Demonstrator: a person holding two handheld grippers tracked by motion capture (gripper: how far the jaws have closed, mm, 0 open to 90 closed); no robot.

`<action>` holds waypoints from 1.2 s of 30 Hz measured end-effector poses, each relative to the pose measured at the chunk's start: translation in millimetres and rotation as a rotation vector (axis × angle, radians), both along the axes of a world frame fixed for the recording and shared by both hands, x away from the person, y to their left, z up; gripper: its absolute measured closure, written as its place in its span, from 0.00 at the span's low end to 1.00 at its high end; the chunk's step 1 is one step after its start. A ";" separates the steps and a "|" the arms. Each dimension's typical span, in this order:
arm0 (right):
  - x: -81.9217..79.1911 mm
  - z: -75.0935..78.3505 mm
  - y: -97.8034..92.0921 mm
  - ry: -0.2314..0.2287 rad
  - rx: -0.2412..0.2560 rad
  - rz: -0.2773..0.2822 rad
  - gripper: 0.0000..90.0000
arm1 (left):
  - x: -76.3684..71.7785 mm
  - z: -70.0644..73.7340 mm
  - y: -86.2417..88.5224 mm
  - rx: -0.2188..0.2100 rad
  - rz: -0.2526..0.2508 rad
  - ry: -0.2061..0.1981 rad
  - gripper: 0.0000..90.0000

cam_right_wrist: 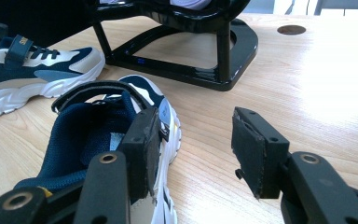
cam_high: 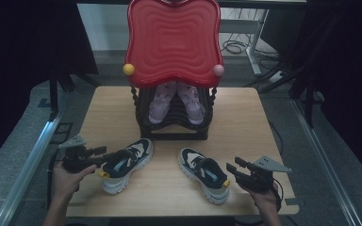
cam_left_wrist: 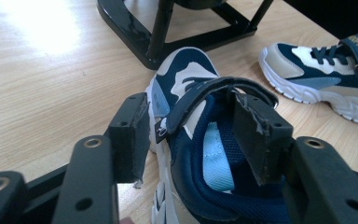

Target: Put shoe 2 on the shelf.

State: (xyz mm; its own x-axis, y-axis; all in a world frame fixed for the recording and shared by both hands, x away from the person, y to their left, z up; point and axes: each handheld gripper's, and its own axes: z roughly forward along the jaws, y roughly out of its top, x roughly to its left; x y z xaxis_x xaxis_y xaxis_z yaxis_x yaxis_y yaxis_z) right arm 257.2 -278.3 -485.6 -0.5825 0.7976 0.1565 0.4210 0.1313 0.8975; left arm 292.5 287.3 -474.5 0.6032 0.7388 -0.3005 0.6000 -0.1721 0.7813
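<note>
High view. A wooden table fills the middle of the frame. At its far centre stands a black rack that holds a pair of pink shoes, below a red wavy-edged panel with a yellow ball and a pink ball at its lower corners. Two navy-and-cream sneakers lie in the lower half: the left sneaker lower left of centre, the right sneaker lower right of centre, apart from each other. The left gripper, held by a hand at the lower left, reaches the heel end of the left sneaker. The right gripper, at the lower right, lies just beside the heel of the right sneaker, jaws spread.

Left gripper view. The left sneaker lies at centre, toe toward the rack base at the top. The jaws stand apart astride the shoe's side wall: the right-hand pad sits inside the opening under the strap, the left-hand pad outside; whether they press the wall cannot be told. The other sneaker lies at the upper right.

Right gripper view. The jaws stand wide apart and hold nothing. The left-hand pad lies against the outer side of the right sneaker at the lower left; the right-hand pad hangs over bare table. The left sneaker lies at the upper left, the rack base at the top.
</note>
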 end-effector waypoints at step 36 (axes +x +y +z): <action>27.7 20.0 24.0 0.028 -0.033 0.141 0.53 | 17.0 -15.8 -18.9 0.093 -0.054 0.064 0.75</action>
